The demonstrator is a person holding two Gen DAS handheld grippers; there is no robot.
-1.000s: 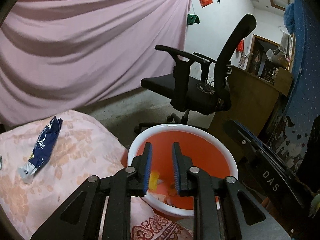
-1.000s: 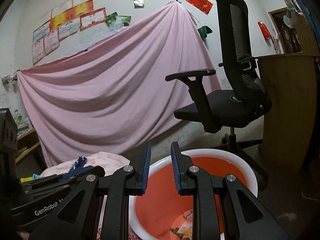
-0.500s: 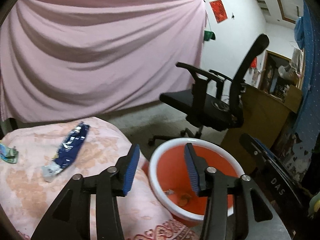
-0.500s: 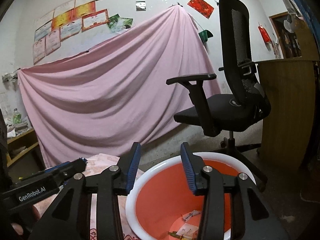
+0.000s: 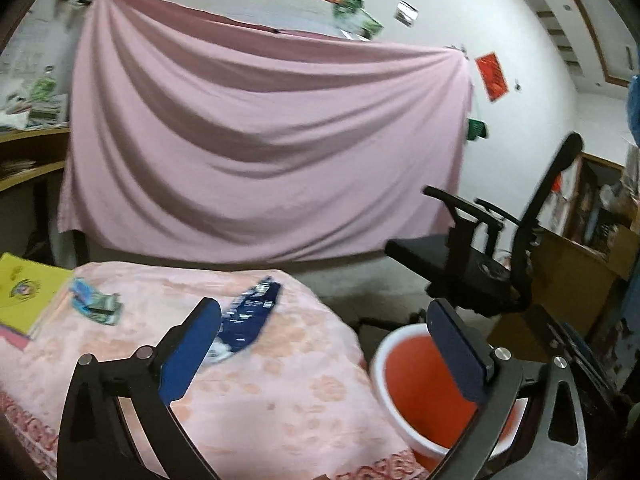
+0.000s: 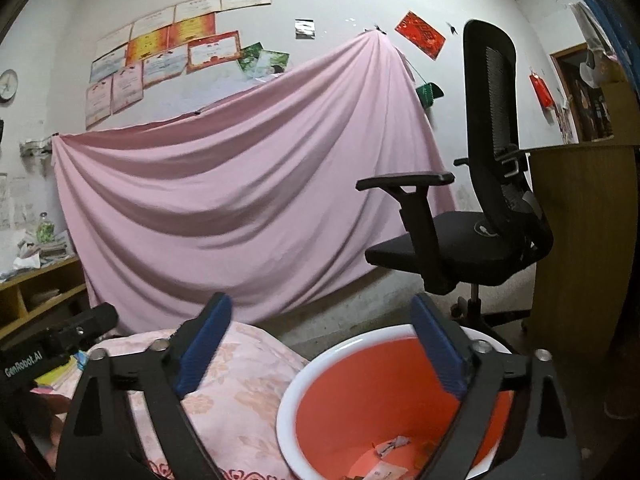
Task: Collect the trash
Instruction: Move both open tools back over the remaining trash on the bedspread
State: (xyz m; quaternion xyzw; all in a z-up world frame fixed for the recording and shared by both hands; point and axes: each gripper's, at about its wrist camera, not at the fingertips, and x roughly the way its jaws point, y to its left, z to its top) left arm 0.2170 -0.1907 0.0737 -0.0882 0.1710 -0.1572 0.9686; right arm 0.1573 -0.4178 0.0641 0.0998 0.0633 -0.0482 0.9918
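Observation:
A dark blue snack wrapper [image 5: 250, 316] lies on the pink flowered cloth [image 5: 260, 380] of the table. A small green-and-blue wrapper [image 5: 94, 302] lies further left. An orange basin with a white rim [image 5: 416, 380] stands to the right of the table and holds several scraps of paper [image 6: 390, 446]. My left gripper [image 5: 320, 352] is open and empty, above the table edge between the blue wrapper and the basin. My right gripper [image 6: 322, 346] is open and empty, above the basin's [image 6: 360, 400] near-left rim.
A black office chair [image 6: 472, 240] stands behind the basin, a wooden cabinet [image 6: 580, 240] to its right. A pink sheet [image 5: 260, 152] hangs on the back wall. A yellow booklet [image 5: 24, 292] lies at the table's left. Wooden shelves [image 6: 36, 292] stand far left.
Both grippers have opened wide from nearly shut. The left gripper has swung left from over the basin toward the table, bringing both wrappers into view. The right gripper stays over the basin.

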